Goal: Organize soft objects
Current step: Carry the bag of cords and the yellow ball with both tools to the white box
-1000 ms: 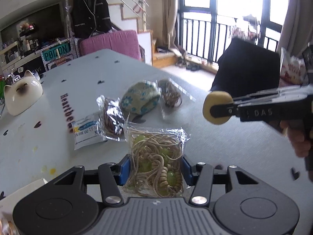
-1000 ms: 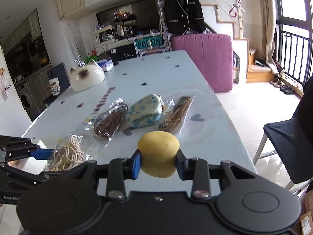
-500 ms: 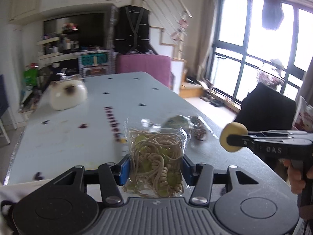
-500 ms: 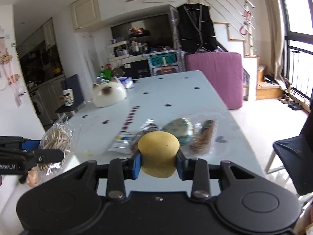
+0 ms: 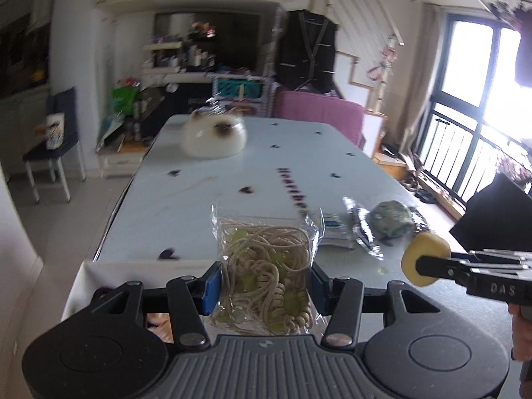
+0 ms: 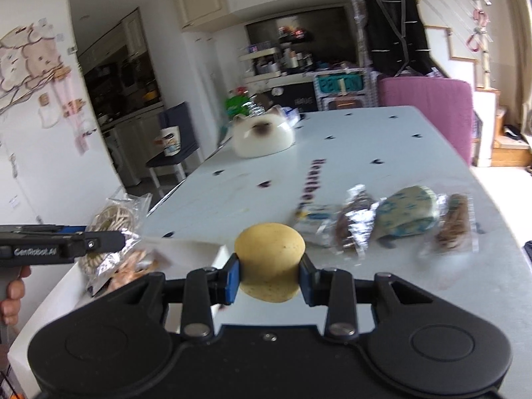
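This is a lived-in home, an open dining and kitchen area. The long white counter [image 6: 382, 153] is the landmark. Beyond its far end stand crowded shelves of bottles [image 6: 282, 61] and a dark waistcoat on a hanger [image 6: 394, 30]. A staircase [image 6: 465, 43] rises to the right of that end, with a pink cushioned seat [image 6: 429, 103] below it. Left of the counter are kitchen cabinets [image 6: 123, 76] and a blue chair [image 6: 174, 146]. Tall balcony windows [image 5: 475, 106] stand off its right side.

The bag of cords [image 5: 266, 262] between the left hand-held gripper [image 5: 264, 282] pads is clear, crinkly, shiny plastic. The yellow sponge [image 6: 269, 261] in the right hand-held gripper [image 6: 269, 279] looks soft and matt. The bench [image 5: 206, 206] ahead looks smooth.
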A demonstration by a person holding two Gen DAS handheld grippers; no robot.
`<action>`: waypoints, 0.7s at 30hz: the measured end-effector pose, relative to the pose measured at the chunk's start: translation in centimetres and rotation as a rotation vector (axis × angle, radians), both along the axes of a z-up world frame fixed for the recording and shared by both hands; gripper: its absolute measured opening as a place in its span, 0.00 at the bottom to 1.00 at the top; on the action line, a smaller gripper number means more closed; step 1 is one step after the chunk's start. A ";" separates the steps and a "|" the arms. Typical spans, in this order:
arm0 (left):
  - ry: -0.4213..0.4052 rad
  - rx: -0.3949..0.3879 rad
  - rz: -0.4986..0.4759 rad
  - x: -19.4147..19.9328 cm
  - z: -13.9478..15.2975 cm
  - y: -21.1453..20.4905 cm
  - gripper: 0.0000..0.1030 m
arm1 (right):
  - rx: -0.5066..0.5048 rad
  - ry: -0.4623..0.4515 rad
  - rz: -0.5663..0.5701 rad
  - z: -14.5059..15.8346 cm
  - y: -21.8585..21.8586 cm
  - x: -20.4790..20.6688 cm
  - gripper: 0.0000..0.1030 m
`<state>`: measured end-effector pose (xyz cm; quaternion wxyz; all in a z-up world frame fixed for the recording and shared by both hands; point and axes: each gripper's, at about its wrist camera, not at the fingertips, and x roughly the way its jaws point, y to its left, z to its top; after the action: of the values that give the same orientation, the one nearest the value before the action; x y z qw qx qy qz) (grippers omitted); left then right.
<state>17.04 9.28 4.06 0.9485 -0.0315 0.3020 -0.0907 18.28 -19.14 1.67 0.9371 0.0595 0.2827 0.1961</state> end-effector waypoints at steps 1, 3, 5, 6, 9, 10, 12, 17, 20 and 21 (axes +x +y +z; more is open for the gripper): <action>0.011 -0.016 0.012 0.0 -0.2 0.7 0.52 | 0.001 0.004 0.013 -0.1 0.5 0.1 0.36; 0.037 -0.055 0.030 0.2 -0.8 1.8 0.52 | 0.004 0.014 0.035 -0.4 1.7 0.0 0.36; 0.072 -0.100 0.037 0.5 -1.6 2.4 0.52 | 0.002 0.023 0.055 -0.5 2.7 0.1 0.36; 0.090 -0.122 0.034 0.8 -2.1 2.6 0.52 | 0.000 0.027 0.063 -0.6 3.1 0.2 0.36; 0.129 -0.172 0.017 1.0 -3.8 2.6 0.52 | -0.005 0.032 0.089 -0.7 4.0 0.3 0.36; 0.139 -0.185 0.009 1.2 -4.3 2.5 0.52 | -0.006 0.034 0.096 -0.7 4.3 0.3 0.36; 0.163 -0.209 -0.002 1.8 -5.2 2.2 0.52 | -0.011 0.038 0.109 -0.8 4.8 0.5 0.36; 0.234 -0.219 0.007 3.9 -7.7 2.0 0.53 | -0.036 0.052 0.150 -1.1 5.9 0.6 0.36; 0.233 -0.201 0.026 4.7 -8.3 2.8 0.53 | -0.042 0.062 0.174 -1.2 6.7 0.8 0.36; 0.234 -0.198 0.034 4.9 -8.3 3.0 0.53 | -0.044 0.066 0.181 -1.3 7.0 1.0 0.36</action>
<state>21.91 12.27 -4.19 0.9004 -0.1403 0.3995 -0.0996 19.33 -12.14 0.41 0.9068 0.0197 0.3218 0.2717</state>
